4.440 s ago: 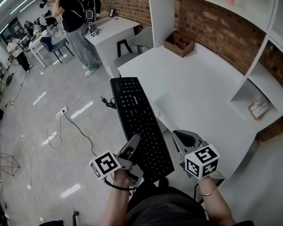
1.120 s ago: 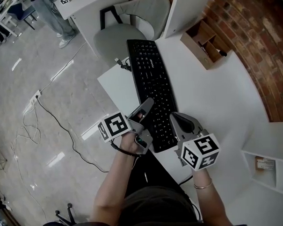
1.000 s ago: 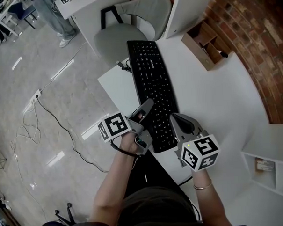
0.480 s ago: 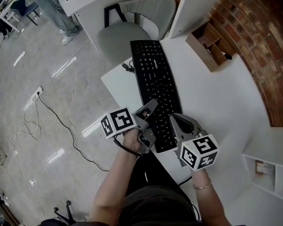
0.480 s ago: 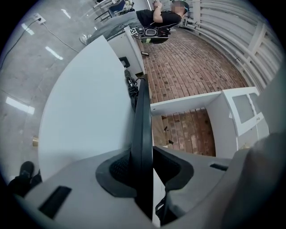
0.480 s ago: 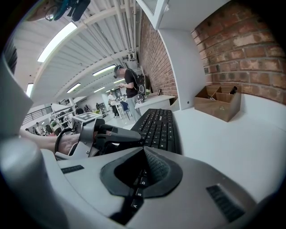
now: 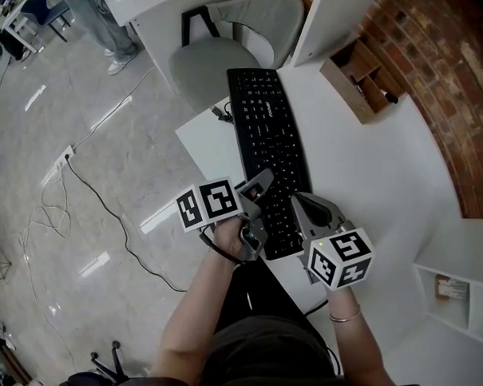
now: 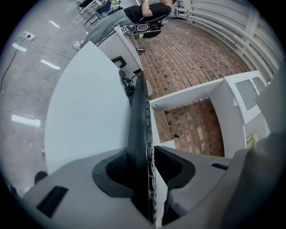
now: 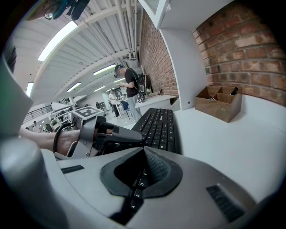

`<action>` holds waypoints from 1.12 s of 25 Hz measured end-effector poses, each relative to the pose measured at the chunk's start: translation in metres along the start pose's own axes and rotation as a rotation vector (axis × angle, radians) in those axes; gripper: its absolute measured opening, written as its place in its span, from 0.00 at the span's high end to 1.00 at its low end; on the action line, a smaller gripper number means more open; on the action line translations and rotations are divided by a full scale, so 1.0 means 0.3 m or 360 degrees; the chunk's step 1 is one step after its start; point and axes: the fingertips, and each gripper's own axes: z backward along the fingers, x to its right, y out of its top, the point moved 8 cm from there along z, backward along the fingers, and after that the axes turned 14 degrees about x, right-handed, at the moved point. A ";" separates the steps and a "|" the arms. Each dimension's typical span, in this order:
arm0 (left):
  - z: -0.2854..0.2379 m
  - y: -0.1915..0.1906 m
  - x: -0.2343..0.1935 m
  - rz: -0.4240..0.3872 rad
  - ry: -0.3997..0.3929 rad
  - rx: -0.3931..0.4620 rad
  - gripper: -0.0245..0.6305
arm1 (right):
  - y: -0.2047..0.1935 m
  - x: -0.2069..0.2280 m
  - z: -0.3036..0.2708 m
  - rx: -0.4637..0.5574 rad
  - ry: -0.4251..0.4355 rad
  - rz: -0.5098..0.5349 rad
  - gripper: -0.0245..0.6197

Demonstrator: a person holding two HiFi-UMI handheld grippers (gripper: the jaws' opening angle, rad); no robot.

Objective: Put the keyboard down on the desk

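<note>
Keyboard (image 7: 270, 151) lying lengthwise on desk (image 7: 368, 175), near its left edge, cable end farthest off. Left gripper (image 7: 258, 197) clamped on near left edge, thin body pinched between pads. Right gripper (image 7: 299, 203) closed and empty, tips meeting over near-right keys. Box (image 7: 363, 83) beyond, by brick wall.

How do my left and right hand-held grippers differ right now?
The left hand-held gripper is shut on the left edge of the black keyboard; the right hand-held gripper is shut on nothing, jaw tips together, keys showing behind them. The left sits at the keyboard's left side, the right by its near right corner. Both carry a marker cube.
</note>
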 end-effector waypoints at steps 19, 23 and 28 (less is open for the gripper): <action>0.180 0.086 0.029 -0.0673 0.0230 0.0215 0.68 | 0.006 -0.034 -0.013 0.0014 0.0029 0.0034 0.95; 0.236 0.104 0.074 -0.0905 0.0216 0.0260 0.74 | 0.012 -0.050 -0.002 0.0046 0.0021 0.0028 0.95; 0.309 0.114 0.111 -0.1066 0.0186 0.0288 0.84 | 0.017 -0.085 0.029 0.0084 -0.0009 0.0034 0.95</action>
